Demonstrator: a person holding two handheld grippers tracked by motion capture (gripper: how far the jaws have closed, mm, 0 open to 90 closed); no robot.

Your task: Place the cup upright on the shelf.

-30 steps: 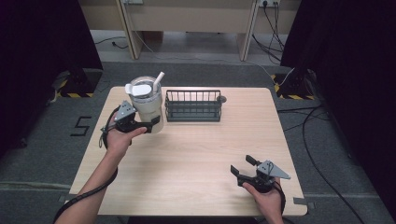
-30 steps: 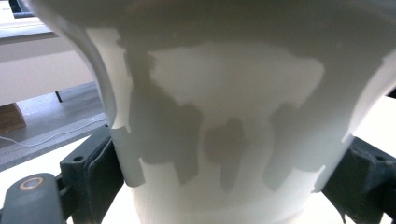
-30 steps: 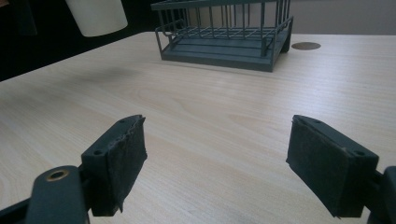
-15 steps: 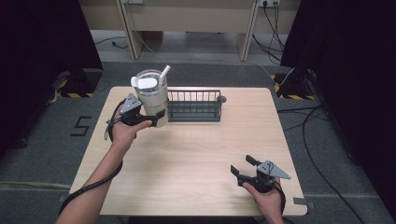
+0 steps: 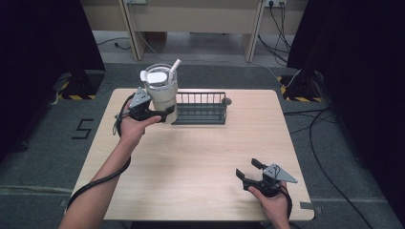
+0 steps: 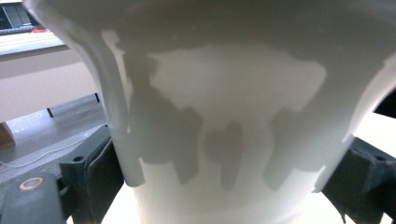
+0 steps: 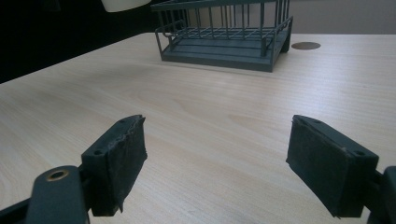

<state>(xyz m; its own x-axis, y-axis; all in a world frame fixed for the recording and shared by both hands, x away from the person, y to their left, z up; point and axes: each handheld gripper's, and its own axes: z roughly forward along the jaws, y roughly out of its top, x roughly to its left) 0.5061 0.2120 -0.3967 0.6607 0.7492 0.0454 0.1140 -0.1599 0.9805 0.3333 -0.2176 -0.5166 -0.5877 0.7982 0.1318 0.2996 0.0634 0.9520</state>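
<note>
The cream tumbler (image 5: 161, 93), with lid and straw, is held upright just beside the left end of the dark wire basket (image 5: 200, 108), clear of the tabletop (image 5: 200, 152); the left tool (image 5: 165, 113) is clenched around its lower body; the right tool (image 5: 250, 171) sits released, jaws wide apart, well apart from the basket, at the near right corner.

We see a light wood table (image 5: 191, 157) on grey carpet (image 5: 344, 157) (a "5" (image 5: 84, 129) marked on it), black curtains (image 5: 43, 38) at both sides, cables (image 5: 329, 129) trailing right.
</note>
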